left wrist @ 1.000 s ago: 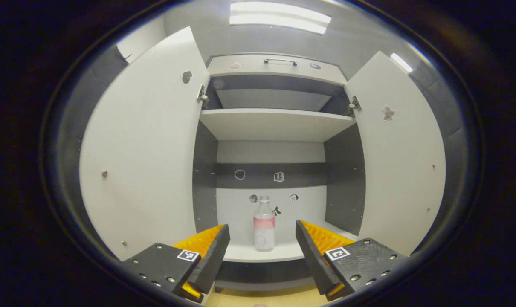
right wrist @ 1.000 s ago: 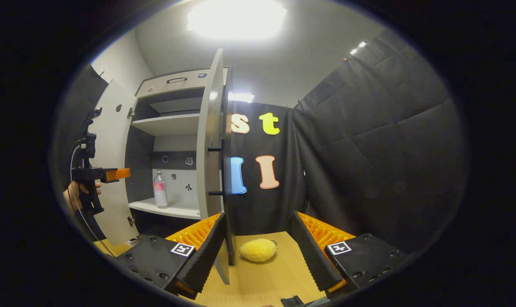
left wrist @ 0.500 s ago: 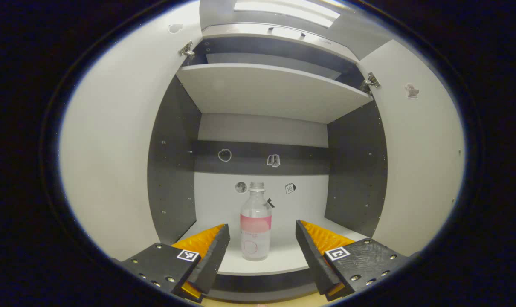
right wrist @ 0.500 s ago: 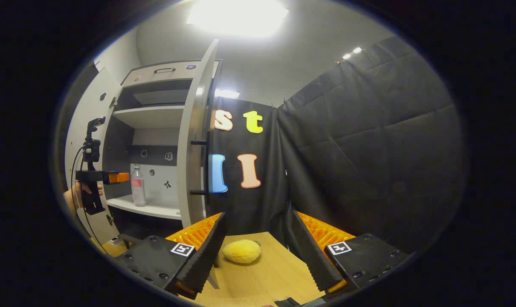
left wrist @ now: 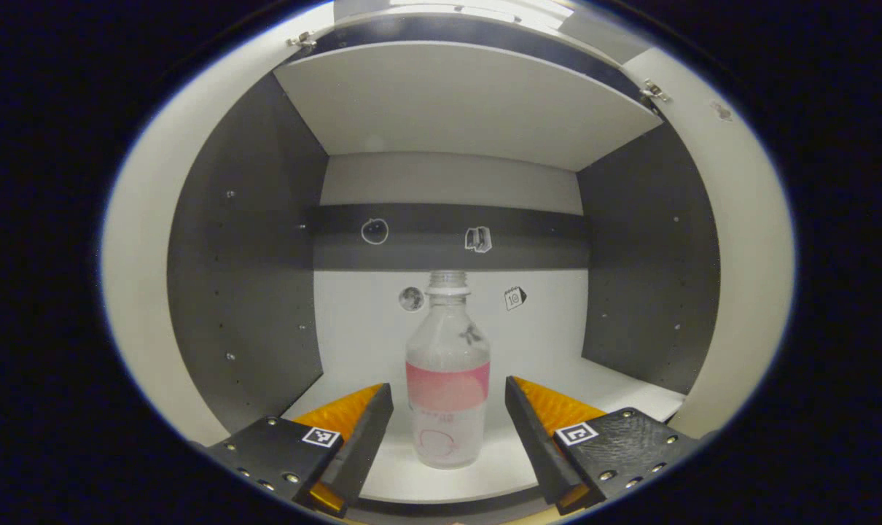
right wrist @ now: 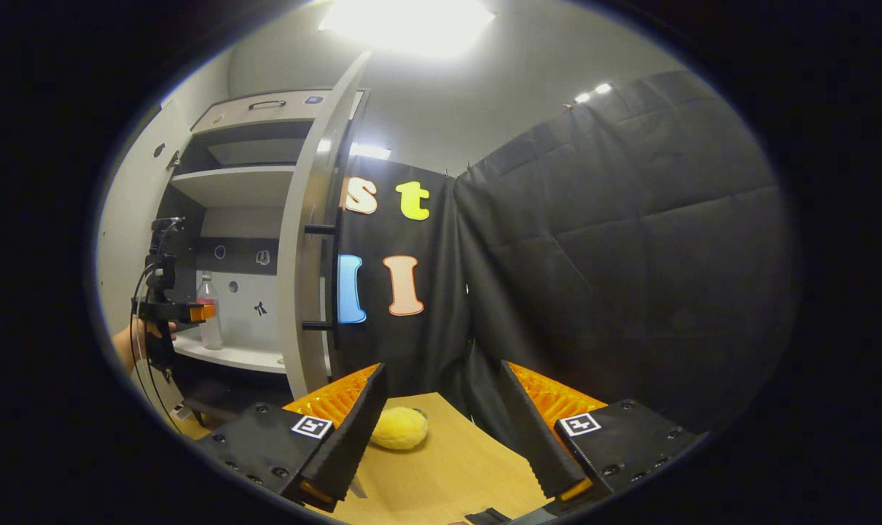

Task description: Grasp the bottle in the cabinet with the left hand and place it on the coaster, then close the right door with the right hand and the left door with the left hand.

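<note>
My left gripper (left wrist: 448,430) is spread wide, fingers either side of the bottle (left wrist: 447,379) but not touching it. The bottle stands upright on the cabinet's lower shelf (left wrist: 616,386), near the front edge. This is the reach-in; next I need to ease a touch deeper and squeeze at the pink band. My right gripper (right wrist: 441,426) hangs open and empty over the table (right wrist: 455,467), beside the right door (right wrist: 306,240).

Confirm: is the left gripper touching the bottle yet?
Apart. In the left gripper view, the left gripper is open and the bottle stands between its fingers with shelf visible either side.
</note>
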